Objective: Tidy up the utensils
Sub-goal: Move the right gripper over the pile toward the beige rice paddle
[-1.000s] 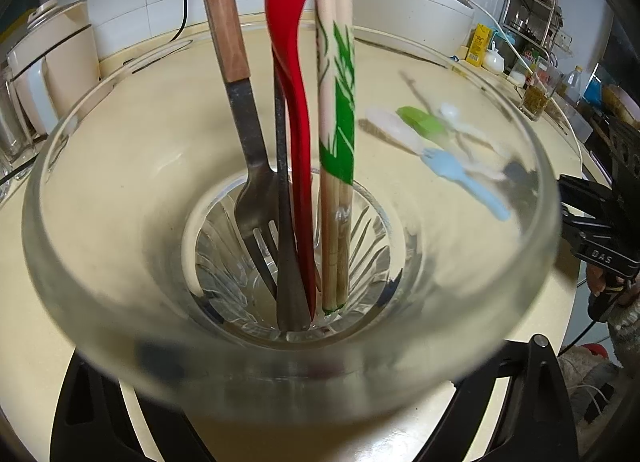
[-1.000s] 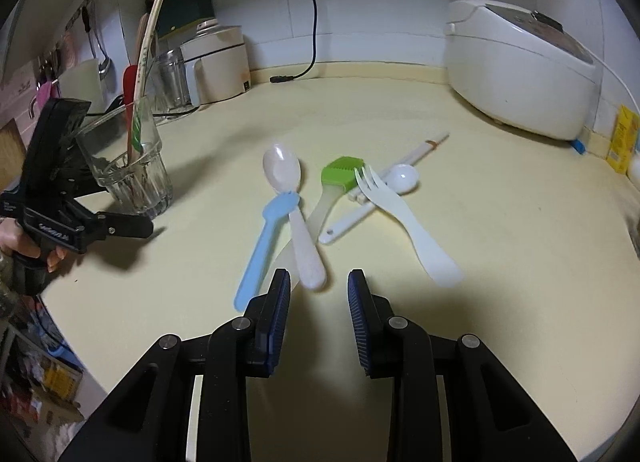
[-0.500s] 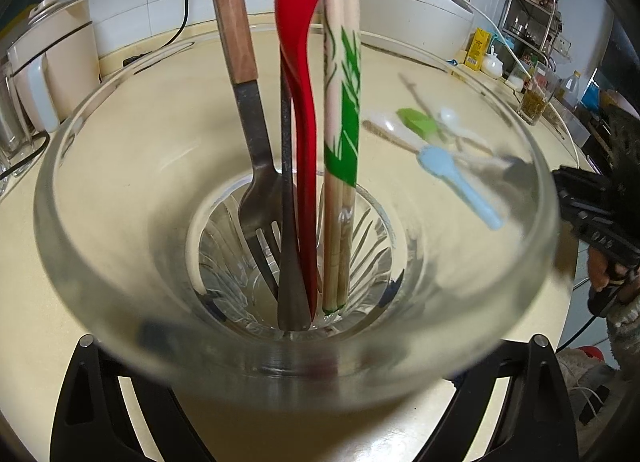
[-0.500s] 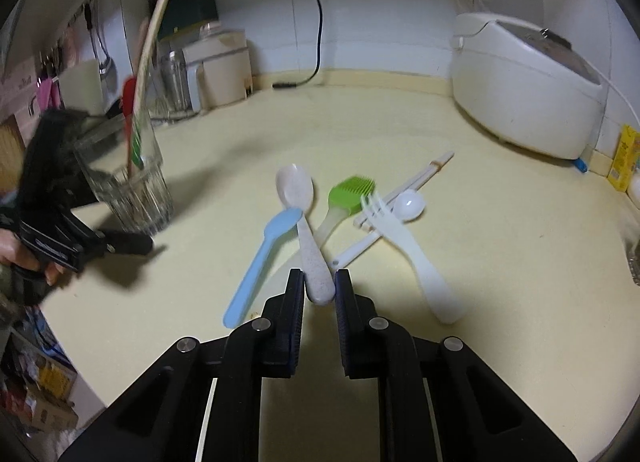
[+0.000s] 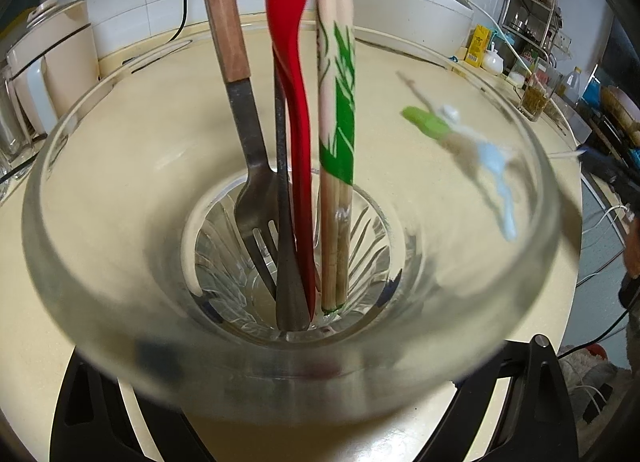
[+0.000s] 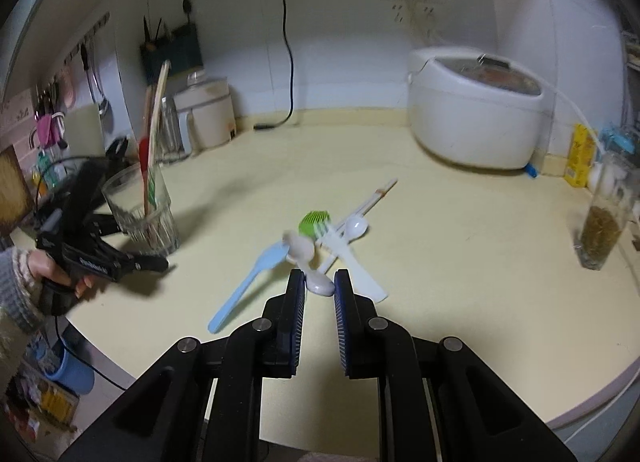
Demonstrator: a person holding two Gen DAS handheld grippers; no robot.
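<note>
The glass [image 5: 280, 342] is being held by the left tongs [image 6: 132, 258], jaws set wide around its base, so the mouth is being kept steady and tilted toward the incoming pieces. It is standing at the far left of the desk [image 6: 460, 262], close to the left edge. A dark fork [image 5: 256, 198], a red spoon [image 5: 296, 142] and sleeved chopsticks [image 5: 336, 134] are already being stored upright inside, leaning to the far side, so the near half of the mouth is being left free.

The right tongs [image 6: 319, 282] are nearly closed on the handle end of the pale spoon [image 6: 304, 258]; the jaws have just been closing on it. The spoon is blurred and appears to be lifting off the desk, though contact with the pads cannot be confirmed fully. The grip is being taken at the handle tip, probably so the bowl end can be dropped in first.

Still lying mid-desk in a loose overlapping pile: blue spoon [image 6: 248, 286], green brush [image 6: 314, 222], white fork [image 6: 352, 262], small white spoon [image 6: 354, 228]. Open desk is being left between pile and glass; the rice cooker [image 6: 476, 118] is well clear at the far right.
</note>
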